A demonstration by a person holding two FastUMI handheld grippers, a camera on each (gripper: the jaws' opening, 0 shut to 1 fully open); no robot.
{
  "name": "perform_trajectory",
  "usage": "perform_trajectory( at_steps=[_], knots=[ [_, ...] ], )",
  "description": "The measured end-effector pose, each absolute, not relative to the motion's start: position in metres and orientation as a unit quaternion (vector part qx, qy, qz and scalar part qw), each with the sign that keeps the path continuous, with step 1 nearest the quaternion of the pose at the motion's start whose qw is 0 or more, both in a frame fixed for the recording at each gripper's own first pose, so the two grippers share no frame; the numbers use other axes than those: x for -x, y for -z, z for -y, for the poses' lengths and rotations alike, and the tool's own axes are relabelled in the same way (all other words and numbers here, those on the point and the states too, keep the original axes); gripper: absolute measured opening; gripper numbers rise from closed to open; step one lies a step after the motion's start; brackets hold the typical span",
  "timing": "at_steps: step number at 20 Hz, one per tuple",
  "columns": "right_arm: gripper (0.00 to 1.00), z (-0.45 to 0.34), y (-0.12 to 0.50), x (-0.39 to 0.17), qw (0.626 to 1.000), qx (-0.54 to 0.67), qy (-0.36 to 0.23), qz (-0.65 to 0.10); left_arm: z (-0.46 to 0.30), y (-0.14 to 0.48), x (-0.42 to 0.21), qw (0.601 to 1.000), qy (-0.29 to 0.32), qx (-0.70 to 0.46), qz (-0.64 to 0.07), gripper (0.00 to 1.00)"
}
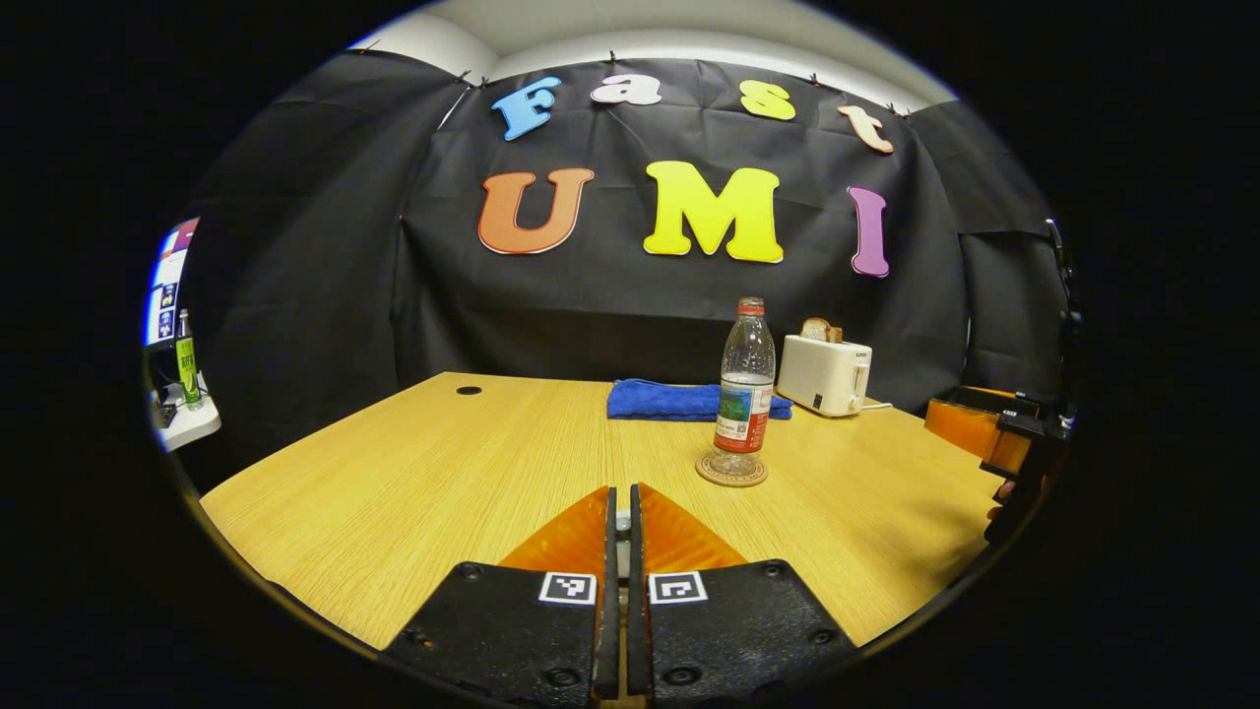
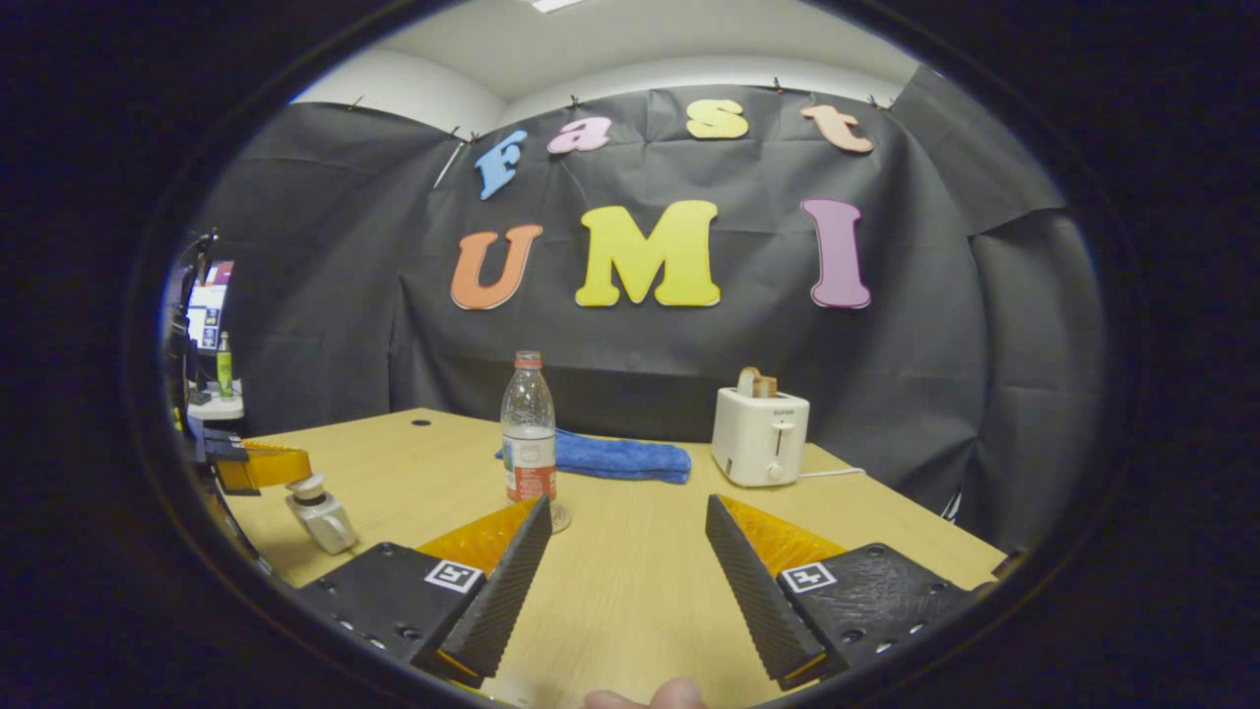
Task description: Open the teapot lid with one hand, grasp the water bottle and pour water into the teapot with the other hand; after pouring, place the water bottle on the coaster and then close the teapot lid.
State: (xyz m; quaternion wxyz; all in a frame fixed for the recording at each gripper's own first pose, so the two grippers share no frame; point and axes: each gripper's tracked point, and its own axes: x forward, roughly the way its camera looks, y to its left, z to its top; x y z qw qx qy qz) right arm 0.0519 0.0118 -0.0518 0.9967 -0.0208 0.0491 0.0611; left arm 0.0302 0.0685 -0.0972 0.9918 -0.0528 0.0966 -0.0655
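Observation:
The clear water bottle, with a red cap and about half full, stands upright on a round coaster at the middle of the wooden table. My left gripper is shut, with a small pale bit pinched between its fingers. In the right gripper view, the left gripper sits at the knob of a small pale teapot lid, low at the table's left edge. Whether the pot is under the lid, I cannot tell. My right gripper is open and holds nothing. It is right of the bottle and nearer to me.
A folded blue towel lies behind the bottle. Right of it, a white toaster holding a slice of bread stands at the back. A side shelf with a green bottle stands off the table's left. A person's fingertip shows at the bottom edge.

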Motion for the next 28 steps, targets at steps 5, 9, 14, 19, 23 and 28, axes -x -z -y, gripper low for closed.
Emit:
perform_trajectory(
  at_steps=[5, 9, 14, 19, 23, 28],
  knots=[
    [0.94, -0.013, 0.052, -0.051, 0.997, 0.018, -0.066, -0.048, -0.071, 0.101, -0.029, 0.992, 0.060, 0.055, -0.101, 0.05],
    [0.94, -0.011, 0.053, -0.047, 0.997, 0.016, -0.066, -0.047, -0.073, 0.107, -0.028, 0.991, 0.053, 0.058, -0.110, 0.05],
    [0.94, -0.015, 0.057, -0.043, 0.996, 0.001, -0.073, -0.056, -0.067, 0.108, -0.025, 0.990, 0.049, 0.054, -0.119, 0.10],
    [0.94, -0.011, 0.048, -0.029, 0.997, -0.013, -0.074, -0.037, -0.075, 0.083, -0.020, 0.994, 0.014, 0.066, -0.090, 1.00],
    [0.94, -0.005, 0.029, -0.017, 0.997, -0.019, -0.069, -0.003, -0.066, 0.042, -0.012, 0.995, -0.002, 0.077, -0.062, 0.98],
    [0.94, 0.004, 0.010, -0.010, 0.997, -0.047, -0.065, -0.006, -0.038, -0.015, 0.009, 0.997, -0.002, 0.071, -0.003, 0.98]
  ],
)
